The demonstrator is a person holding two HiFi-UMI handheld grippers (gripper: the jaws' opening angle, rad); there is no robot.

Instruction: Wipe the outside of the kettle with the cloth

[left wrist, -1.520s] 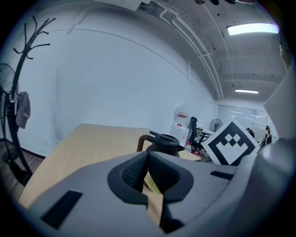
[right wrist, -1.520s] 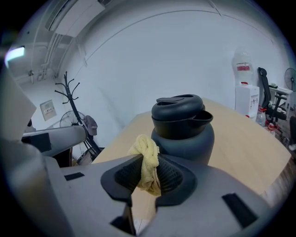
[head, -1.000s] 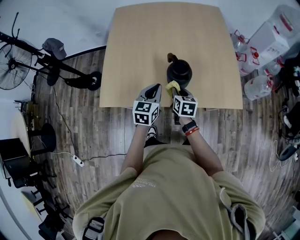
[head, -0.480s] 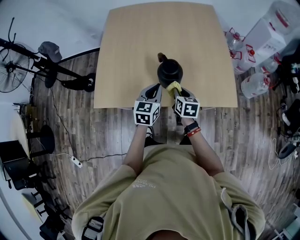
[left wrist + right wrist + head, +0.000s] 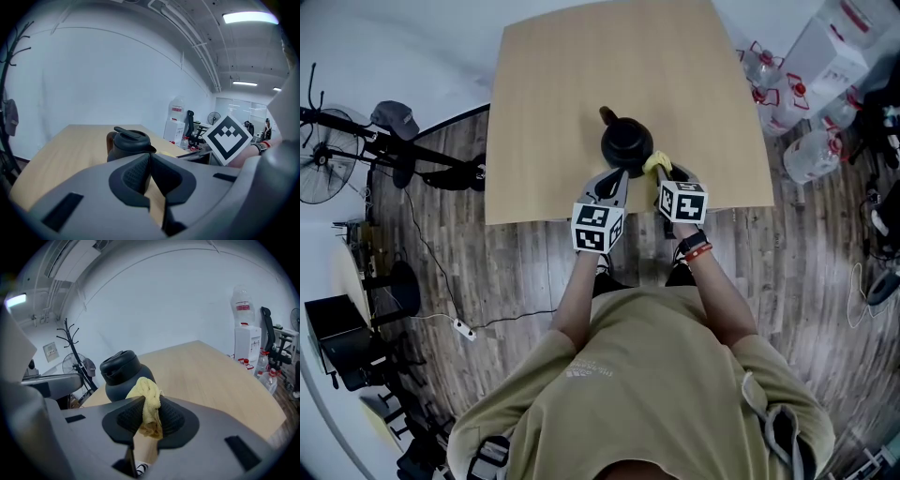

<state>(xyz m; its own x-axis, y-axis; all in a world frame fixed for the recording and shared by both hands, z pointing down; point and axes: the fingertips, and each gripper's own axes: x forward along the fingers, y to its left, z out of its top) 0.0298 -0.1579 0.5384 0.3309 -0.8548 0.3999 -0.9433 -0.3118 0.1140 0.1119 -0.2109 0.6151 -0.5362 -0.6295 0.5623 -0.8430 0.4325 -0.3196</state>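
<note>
- Head view: the kettle (image 5: 627, 142) stands upright on the table (image 5: 581, 84), near its front edge and just ahead of both claws.
  - The left claw (image 5: 614, 175) sits at the kettle's near left side. The right claw (image 5: 661, 174) holds the yellow cloth (image 5: 656, 164) just beside the kettle's near right side.
  - Contact between cloth and kettle cannot be told from here.
  - Clear water bottles (image 5: 811, 155) lie on the floor well to the right, and their fill is not readable.
- Left gripper view: the left claw (image 5: 149, 161) has its jaws pressed together with nothing between them, and the kettle (image 5: 129, 145) stands just beyond.
  - The kettle's lid is down, so what is inside stays hidden.
  - My judgement is that nothing braces the kettle. A firm sideways rub could slide it along the table (image 5: 70, 145) or tip it.
- Right gripper view: the right claw (image 5: 150, 414) is clamped on a bunched fold of the cloth (image 5: 147, 401), with the kettle (image 5: 119, 373) close behind.
  - Only a small tuft stands above the jaws, so a wipe may bring hard claw against the kettle rather than fabric.
  - A drag could also pull the cloth out of the grip.
</note>
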